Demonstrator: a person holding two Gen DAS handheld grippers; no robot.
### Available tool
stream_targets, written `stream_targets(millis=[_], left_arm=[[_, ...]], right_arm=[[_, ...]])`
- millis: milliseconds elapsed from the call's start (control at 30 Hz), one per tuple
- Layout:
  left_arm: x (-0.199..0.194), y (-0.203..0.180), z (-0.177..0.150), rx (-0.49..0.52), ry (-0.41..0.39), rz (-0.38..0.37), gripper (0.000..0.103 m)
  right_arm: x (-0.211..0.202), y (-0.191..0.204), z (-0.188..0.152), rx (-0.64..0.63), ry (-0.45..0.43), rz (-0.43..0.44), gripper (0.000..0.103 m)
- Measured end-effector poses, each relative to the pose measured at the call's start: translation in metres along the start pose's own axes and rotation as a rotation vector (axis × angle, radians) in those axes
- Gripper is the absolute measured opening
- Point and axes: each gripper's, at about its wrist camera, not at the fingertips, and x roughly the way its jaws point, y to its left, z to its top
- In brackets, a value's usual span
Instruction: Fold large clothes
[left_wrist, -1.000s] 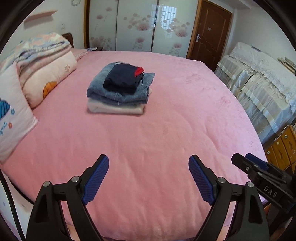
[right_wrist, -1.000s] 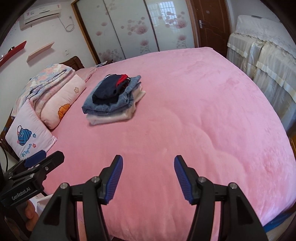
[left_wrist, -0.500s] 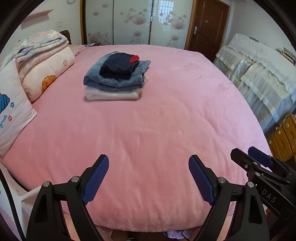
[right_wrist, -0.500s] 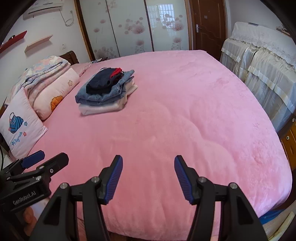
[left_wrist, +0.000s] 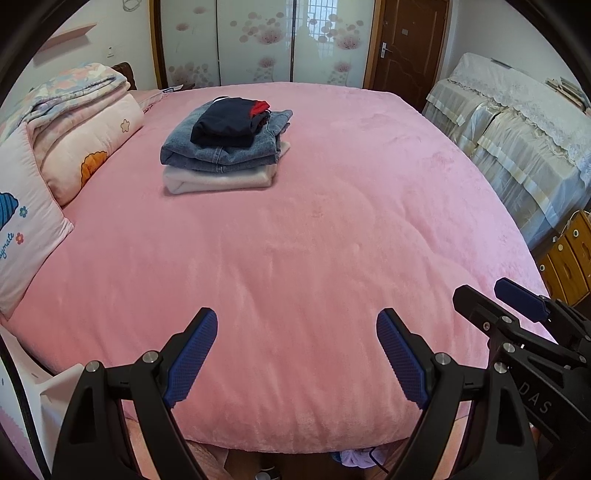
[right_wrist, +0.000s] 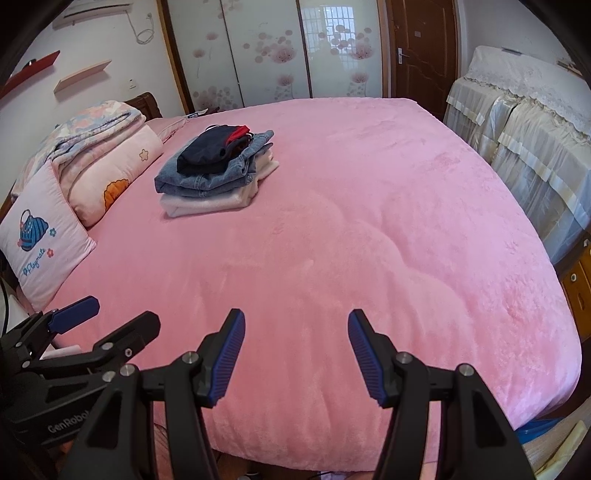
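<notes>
Where folded, the clothes (left_wrist: 225, 147) form a tidy three-layer stack.

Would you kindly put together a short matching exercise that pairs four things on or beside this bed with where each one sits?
Things:
1. dark navy garment
2. folded jeans
3. cream garment
4. cushion with a blue bag print

Places:
A. bottom of the stack
B. top of the stack
C. left edge of the pink bed
D. middle of the stack

Pairs: 1-B, 2-D, 3-A, 4-C
</notes>
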Motion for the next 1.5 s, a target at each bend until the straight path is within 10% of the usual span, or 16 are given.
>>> stream_targets(millis=[1500], left_arm=[[0.0066, 0.0038, -0.0082, -0.017, 0.039, 0.025, 0.087]], right_arm=[[0.0063, 0.0061, -0.0101, 0.004, 0.029, 0.033, 0.059]])
